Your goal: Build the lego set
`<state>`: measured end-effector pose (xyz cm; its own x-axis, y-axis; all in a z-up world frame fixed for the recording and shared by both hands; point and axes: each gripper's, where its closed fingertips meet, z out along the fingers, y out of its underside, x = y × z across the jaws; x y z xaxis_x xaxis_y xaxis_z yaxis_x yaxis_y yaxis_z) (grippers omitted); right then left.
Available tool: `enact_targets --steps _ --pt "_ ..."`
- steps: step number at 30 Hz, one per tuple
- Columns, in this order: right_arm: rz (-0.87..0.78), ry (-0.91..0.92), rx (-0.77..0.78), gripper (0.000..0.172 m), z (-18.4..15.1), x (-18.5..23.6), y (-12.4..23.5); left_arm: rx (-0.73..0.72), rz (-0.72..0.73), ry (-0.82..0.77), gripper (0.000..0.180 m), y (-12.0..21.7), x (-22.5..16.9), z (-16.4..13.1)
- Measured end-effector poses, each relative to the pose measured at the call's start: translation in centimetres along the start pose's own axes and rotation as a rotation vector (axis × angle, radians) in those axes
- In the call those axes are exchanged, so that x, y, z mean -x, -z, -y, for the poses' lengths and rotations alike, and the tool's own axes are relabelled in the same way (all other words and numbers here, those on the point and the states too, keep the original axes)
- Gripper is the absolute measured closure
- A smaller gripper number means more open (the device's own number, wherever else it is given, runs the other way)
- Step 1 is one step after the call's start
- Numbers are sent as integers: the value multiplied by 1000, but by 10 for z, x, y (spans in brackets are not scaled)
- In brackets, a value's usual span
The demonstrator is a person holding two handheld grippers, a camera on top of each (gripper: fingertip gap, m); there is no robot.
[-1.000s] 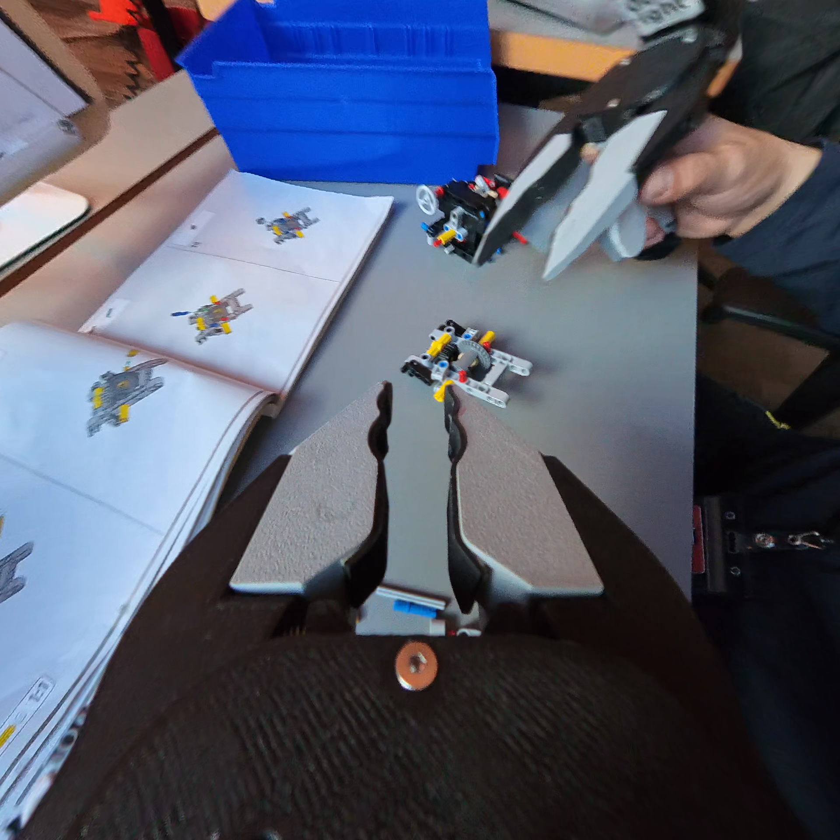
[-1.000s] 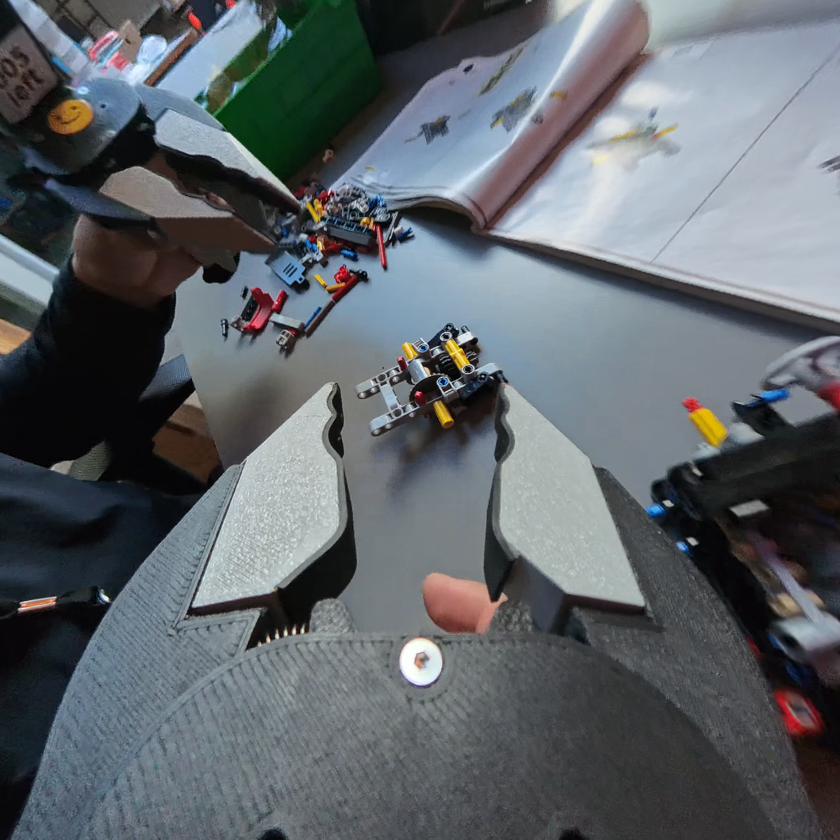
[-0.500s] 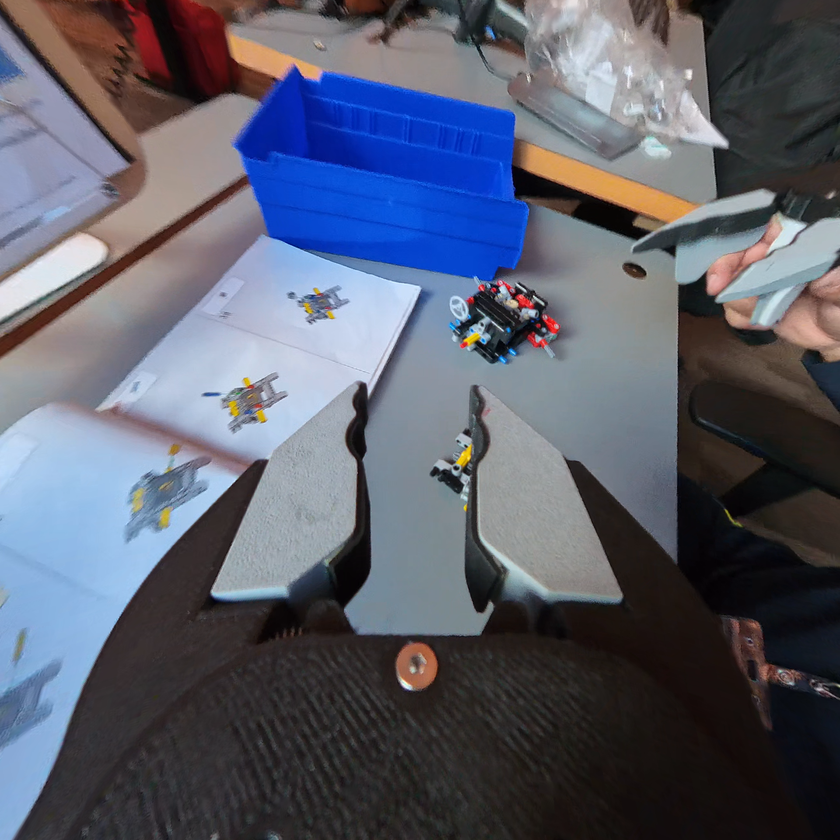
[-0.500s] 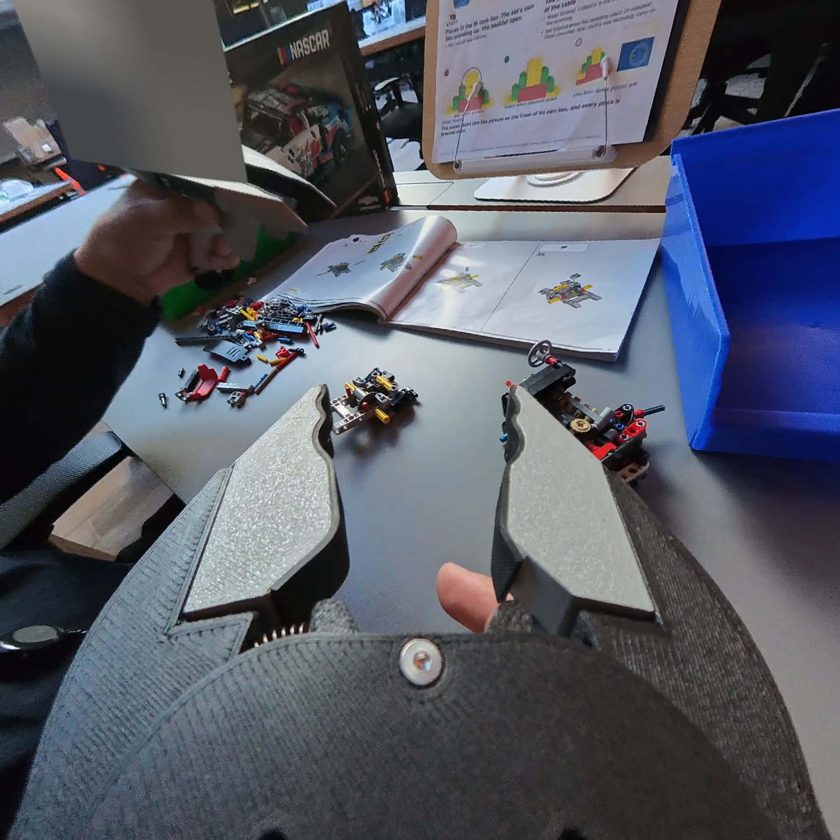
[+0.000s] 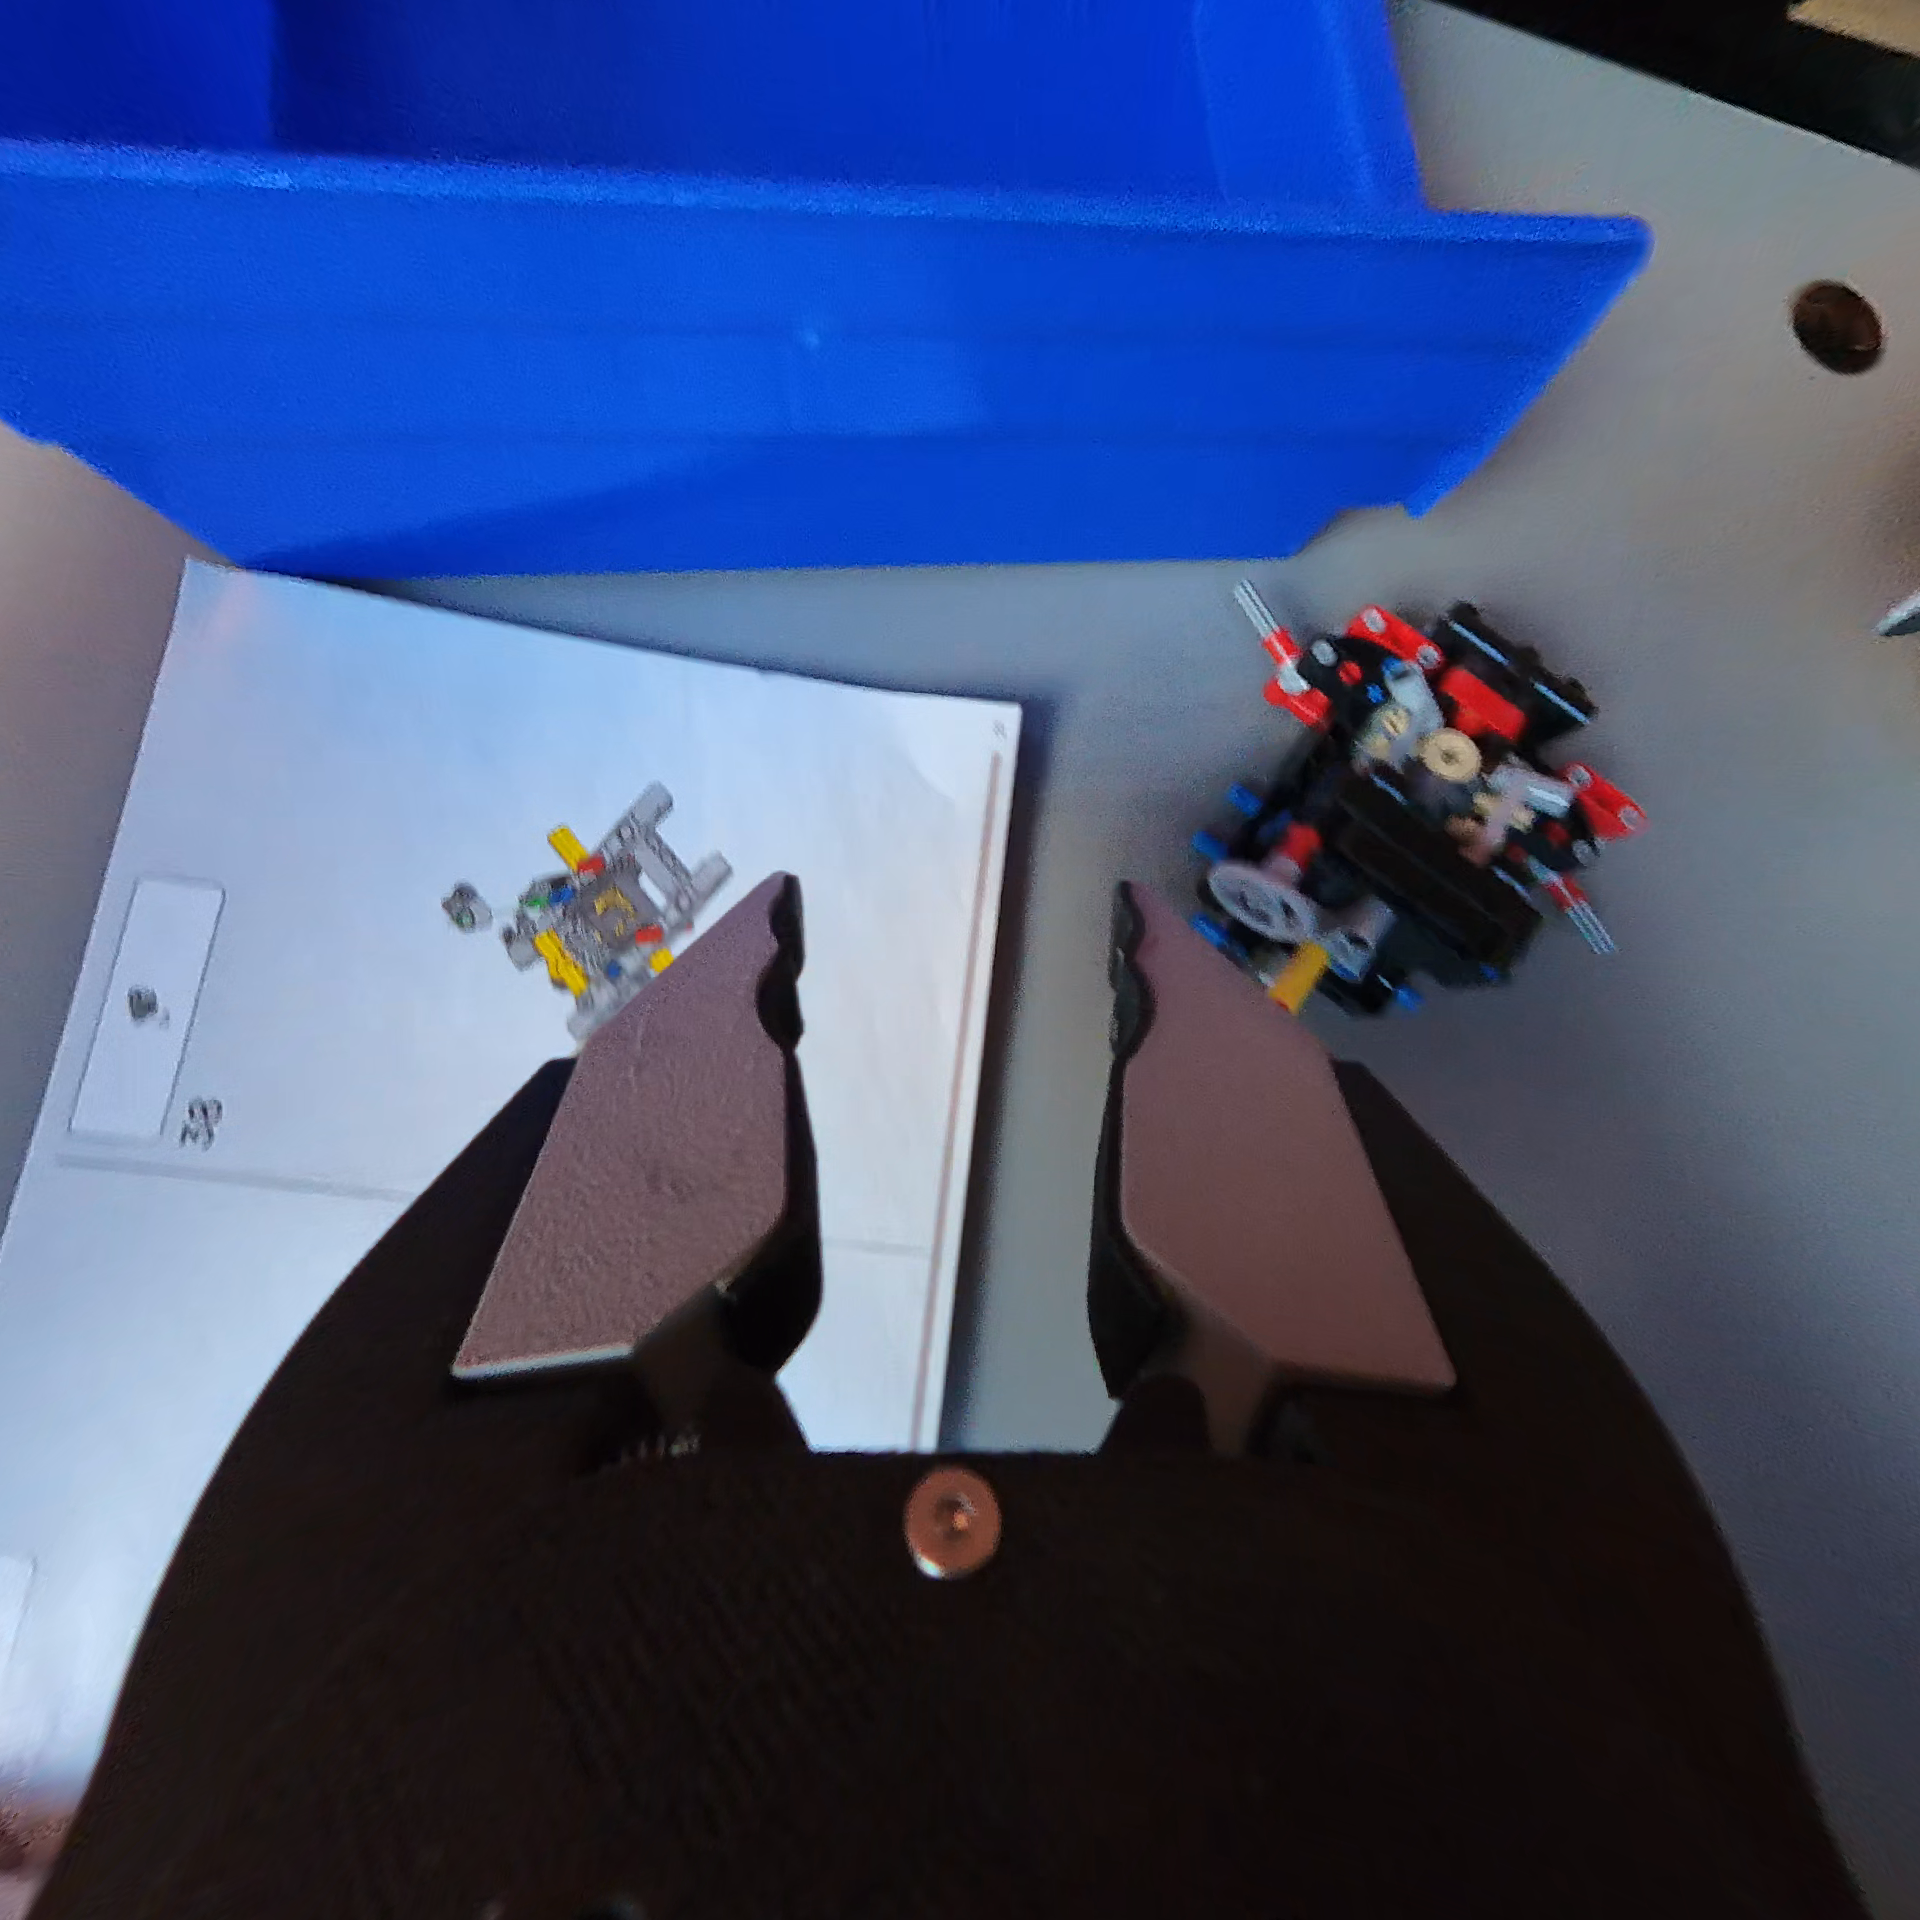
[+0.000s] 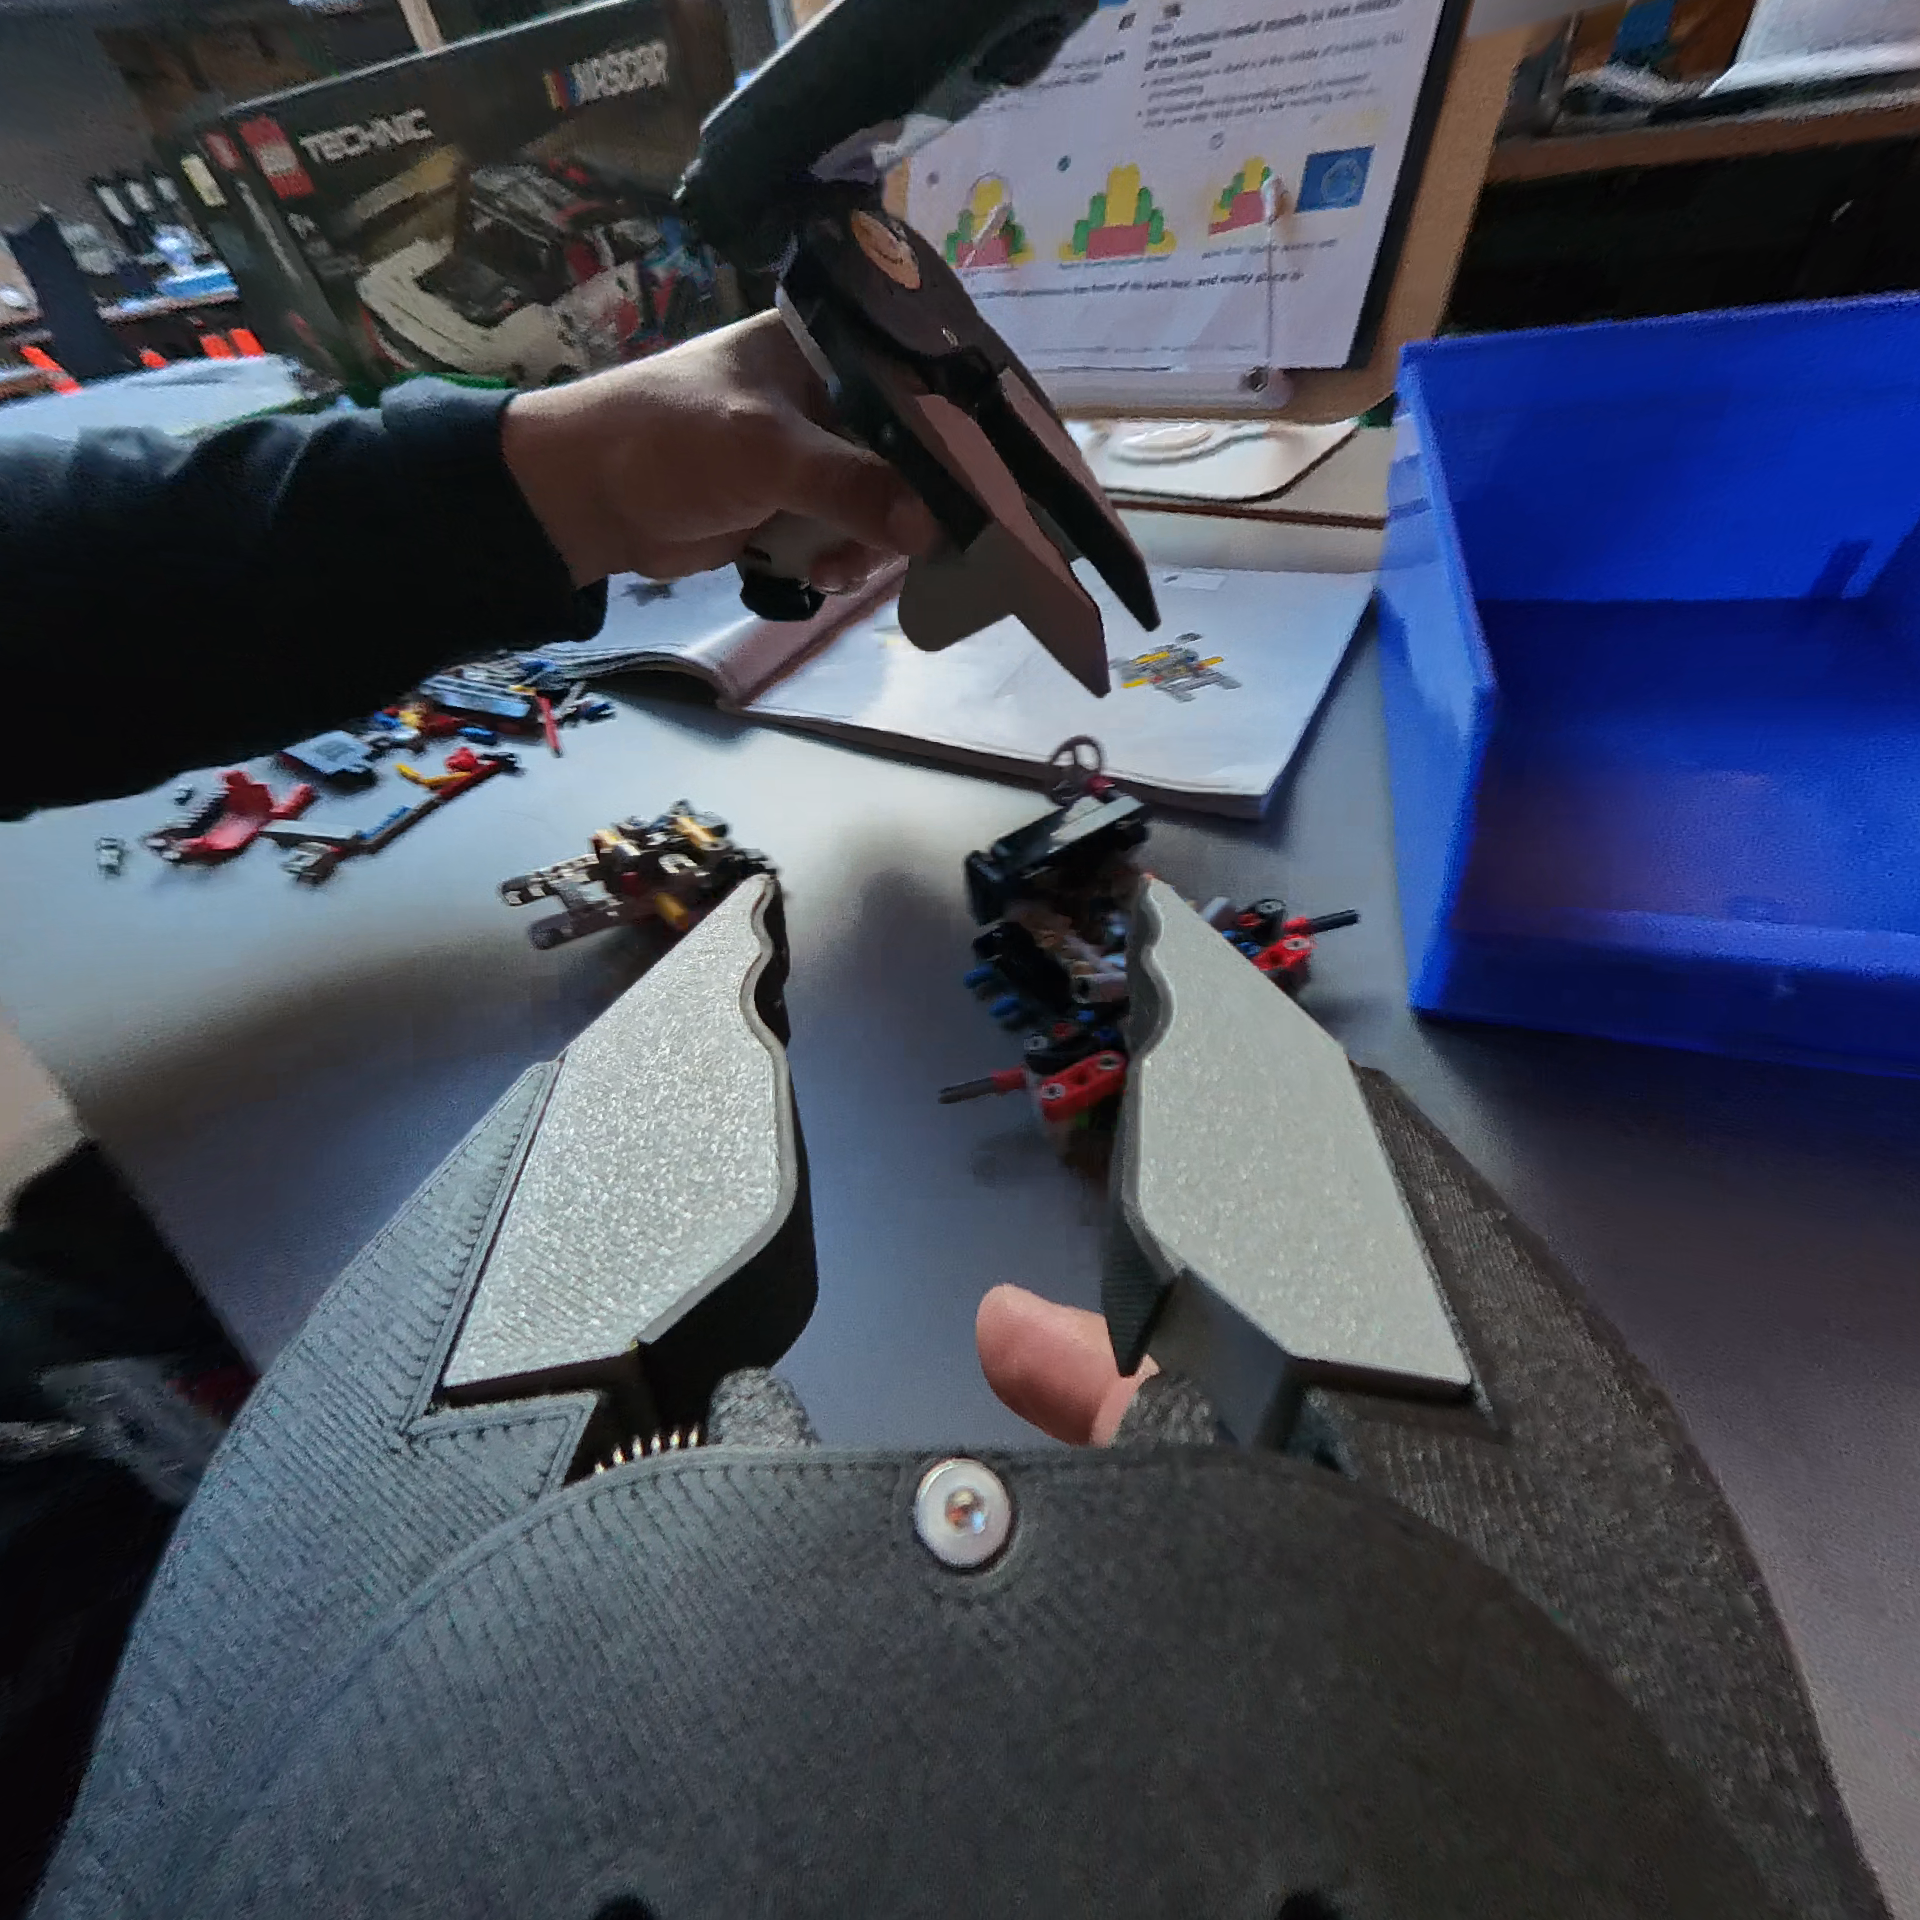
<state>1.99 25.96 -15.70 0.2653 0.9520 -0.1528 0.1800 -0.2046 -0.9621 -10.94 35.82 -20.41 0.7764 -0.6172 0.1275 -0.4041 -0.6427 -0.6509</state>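
Though nearly shut a second ago above the small grey-and-yellow assembly (image 6: 634, 873), now gapes wide and empty on the left gripper (image 5: 956, 925) over the booklet (image 5: 520, 727) corner near the blue bin (image 5: 727, 364), and on the right gripper (image 6: 956, 935) yawns wide, gripping nothing, one fingertip (image 6: 1158, 935) beside the black-and-red model (image 6: 1049, 852).
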Motion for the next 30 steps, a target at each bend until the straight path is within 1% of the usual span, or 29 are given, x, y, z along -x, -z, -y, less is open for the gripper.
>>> enact_targets --steps 2,6,11,16,18,22,30 --pt "-47 35 -37 107 1 -12 1 17 29 -13 121 -15 6 6" --pt "-110 70 -83 104 -1 -28 2 47 116 -102 114 -35 15 6" --pt "-100 28 -149 109 6 -32 8 46 69 -139 112 -46 4 4" --pt "-72 -41 -143 108 5 -37 8 102 108 -175 115 -56 15 2" --pt "-68 -45 -156 110 7 -37 9 106 100 -174 118 -57 16 2" --pt "-67 -44 -155 112 6 -36 9 111 77 -154 117 -59 18 1" --pt "-70 -27 -137 114 5 -35 7 109 48 -124 114 -50 23 -1"
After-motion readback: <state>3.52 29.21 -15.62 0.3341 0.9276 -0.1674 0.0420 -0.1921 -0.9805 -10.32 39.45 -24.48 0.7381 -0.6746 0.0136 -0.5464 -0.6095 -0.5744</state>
